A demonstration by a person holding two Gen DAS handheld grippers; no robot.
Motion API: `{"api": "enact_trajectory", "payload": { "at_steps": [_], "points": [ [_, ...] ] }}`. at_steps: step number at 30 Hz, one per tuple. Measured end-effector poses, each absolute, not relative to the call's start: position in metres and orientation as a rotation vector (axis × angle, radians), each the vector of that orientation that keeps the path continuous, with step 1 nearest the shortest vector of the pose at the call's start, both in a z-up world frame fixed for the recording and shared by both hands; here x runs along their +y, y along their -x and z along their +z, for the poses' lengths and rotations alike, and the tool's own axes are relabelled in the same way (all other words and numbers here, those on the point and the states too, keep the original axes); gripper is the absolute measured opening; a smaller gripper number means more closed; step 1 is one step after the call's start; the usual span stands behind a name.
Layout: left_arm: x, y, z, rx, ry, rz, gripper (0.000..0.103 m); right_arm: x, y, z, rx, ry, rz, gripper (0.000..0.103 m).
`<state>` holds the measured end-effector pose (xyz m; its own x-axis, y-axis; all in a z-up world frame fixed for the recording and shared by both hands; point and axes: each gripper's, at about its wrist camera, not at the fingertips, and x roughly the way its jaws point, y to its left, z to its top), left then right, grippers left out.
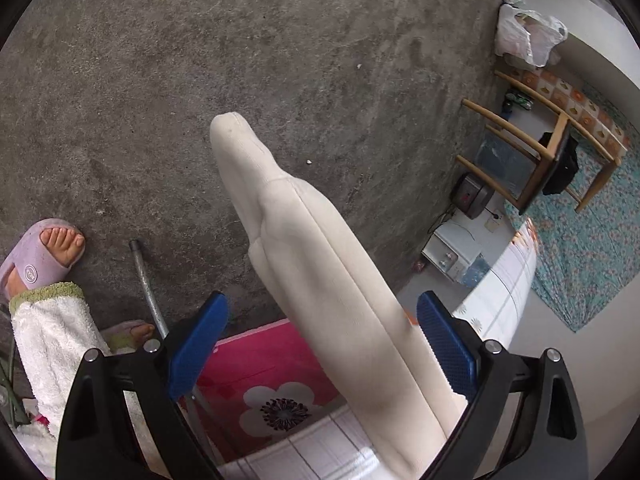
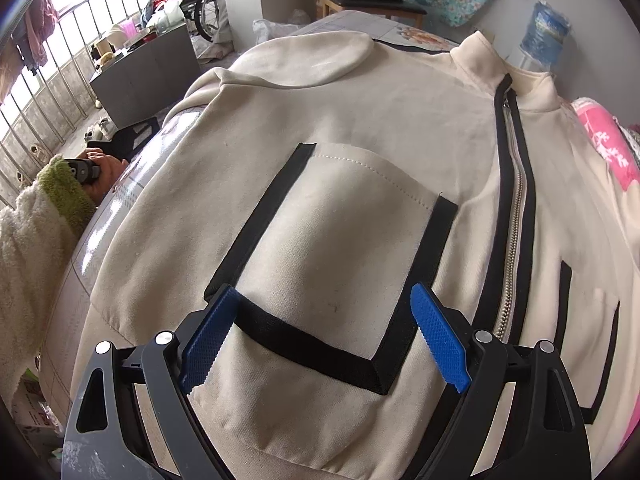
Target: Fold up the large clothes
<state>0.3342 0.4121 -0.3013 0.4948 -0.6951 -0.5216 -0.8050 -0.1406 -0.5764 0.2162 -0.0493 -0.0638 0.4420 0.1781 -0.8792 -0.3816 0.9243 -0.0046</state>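
Right tongs (image 2: pixel 324 336): wide apart, nothing gripped, poised over the black-edged pocket (image 2: pixel 340 248) of the cream jacket (image 2: pixel 360 120), spread front-up on the counter (image 2: pixel 92 240). Left tongs (image 1: pixel 322 344): wide; the sleeve (image 1: pixel 320 248) hangs between them, above the floor (image 1: pixel 240 60).

Cream jacket (image 2: pixel 340 120) with black trim, pink floral mat (image 1: pixel 260 380), blue-padded right gripper (image 2: pixel 320 336)
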Motion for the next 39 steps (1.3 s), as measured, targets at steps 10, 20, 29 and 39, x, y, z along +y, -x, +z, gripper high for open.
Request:
{"api": "enact_trajectory", "payload": {
  "at_steps": [10, 20, 29, 39],
  "points": [
    [0.415, -0.344, -0.324, 1.276, 1.834, 0.254, 0.02, -0.048, -0.225, -0.055, 1.017, 0.209, 0.343, 0.074],
    [0.45, -0.339, -0.139, 0.937, 1.257, 0.25, 0.005, -0.075, -0.224, -0.037, 0.999, 0.092, 0.334, 0.054],
    [0.305, -0.313, 0.126, 0.563, 0.621, -0.201, 0.006, -0.123, -0.196, -0.013, 0.943, 0.025, 0.257, 0.054],
    [0.082, -0.277, 0.107, 0.713, 0.159, -0.534, 0.01, -0.211, -0.156, -0.017, 0.947, -0.104, 0.078, 0.054]
  ]
}}
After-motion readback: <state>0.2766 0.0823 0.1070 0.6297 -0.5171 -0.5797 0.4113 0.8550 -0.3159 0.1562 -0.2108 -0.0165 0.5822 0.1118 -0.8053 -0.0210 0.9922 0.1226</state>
